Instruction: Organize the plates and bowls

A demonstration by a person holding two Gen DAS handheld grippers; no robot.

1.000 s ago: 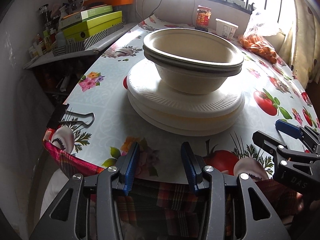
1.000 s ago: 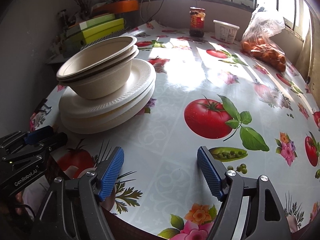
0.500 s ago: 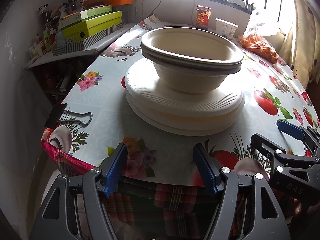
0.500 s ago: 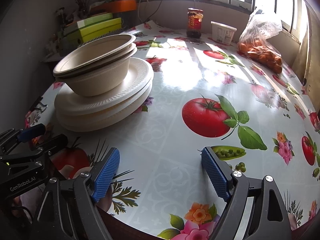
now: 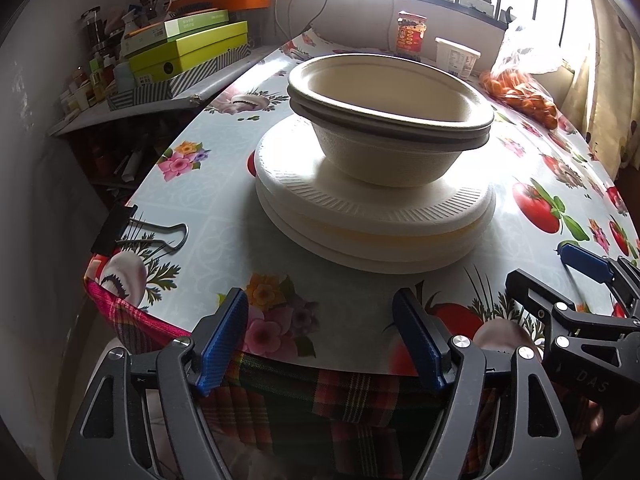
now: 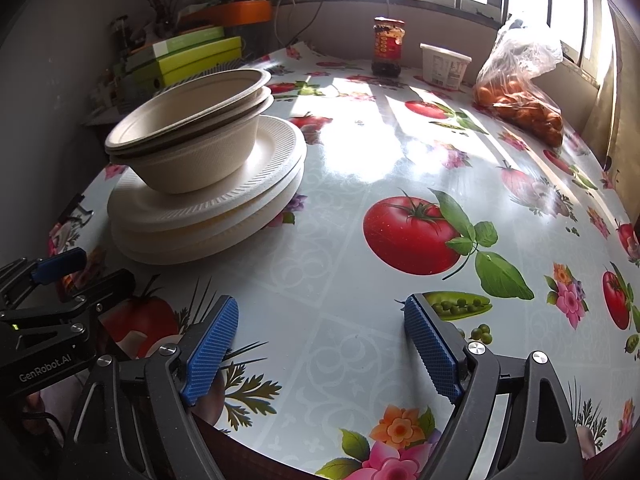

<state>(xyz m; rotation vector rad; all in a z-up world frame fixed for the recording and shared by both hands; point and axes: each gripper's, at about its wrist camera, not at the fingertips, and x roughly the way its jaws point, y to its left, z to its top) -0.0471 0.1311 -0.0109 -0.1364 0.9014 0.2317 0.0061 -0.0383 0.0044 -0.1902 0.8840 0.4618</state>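
Oilcloth-covered tabletop [image 6: 360, 184] is seen carrying a stack of foam plates [image 5: 372, 216] near its front-left edge, with two nested pulp bowls [image 5: 388, 120] set on top. Plates and bowls are judged light, stiff but crushable; rims are best pinched gently. Left tool [image 5: 326, 344] is held wide apart, empty, just before the stack. Right tool [image 6: 320, 348] is likewise spread, empty, over bare tabletop to the stack's right.

Two nested beige bowls [image 5: 390, 116] atop stacked white plates [image 5: 372, 216].
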